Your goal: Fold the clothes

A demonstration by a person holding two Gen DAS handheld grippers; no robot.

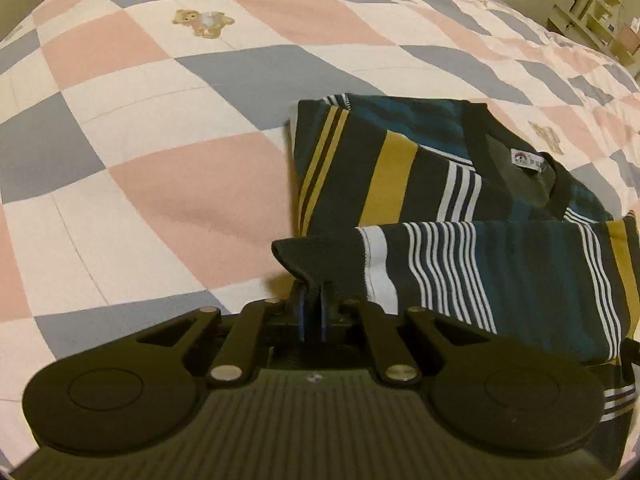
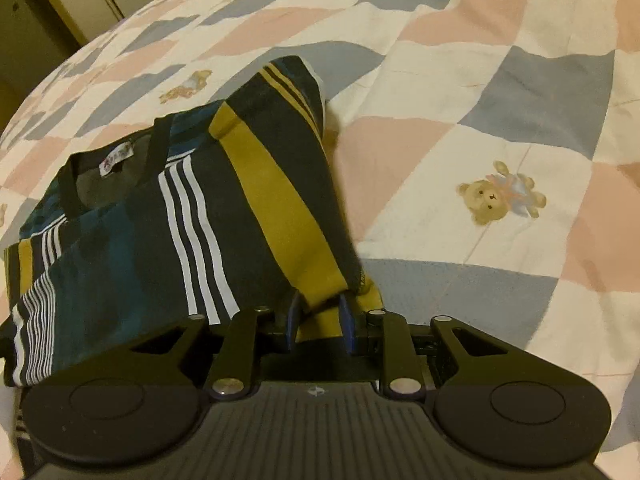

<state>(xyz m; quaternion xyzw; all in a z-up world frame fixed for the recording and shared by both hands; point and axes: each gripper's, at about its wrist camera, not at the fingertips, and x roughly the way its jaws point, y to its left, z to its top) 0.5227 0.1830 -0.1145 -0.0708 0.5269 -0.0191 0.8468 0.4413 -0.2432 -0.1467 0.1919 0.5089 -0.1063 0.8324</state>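
Lying on the bed's checked quilt [image 1: 168, 184], the striped T-shirt [image 1: 420, 168] is already part-folded, neckband and label uppermost, with one flap doubled across its near side. It looks like a light knit: soft, limp, no stiffness of its own, so any lifted part will sag and drag the layers beneath unless both ends travel together. It should not be slippery on the quilt, though the padded bed gives way under pressure.

The left claw [image 1: 313, 314] is closed tight on a dark corner of the folded flap, the cloth peaking up between its blue pads. The right claw [image 2: 321, 318] stands only partly closed, pinching a thicker bunch of the mustard-and-navy cloth at the shirt's other near corner; that side of the garment rises in a ridge up to the grip. Corners and hems look like the best places to hold, where the doubled edge gives the pads something to bite; a grip in the middle of a panel would likely take one layer only and pull the fold apart.

Around the shirt the quilt shows printed teddy bears [image 2: 502, 200] and shallow wrinkles, nothing solid. Pale shelving [image 1: 600, 12] stands well apart beyond the bed. Nothing blocks the fold.
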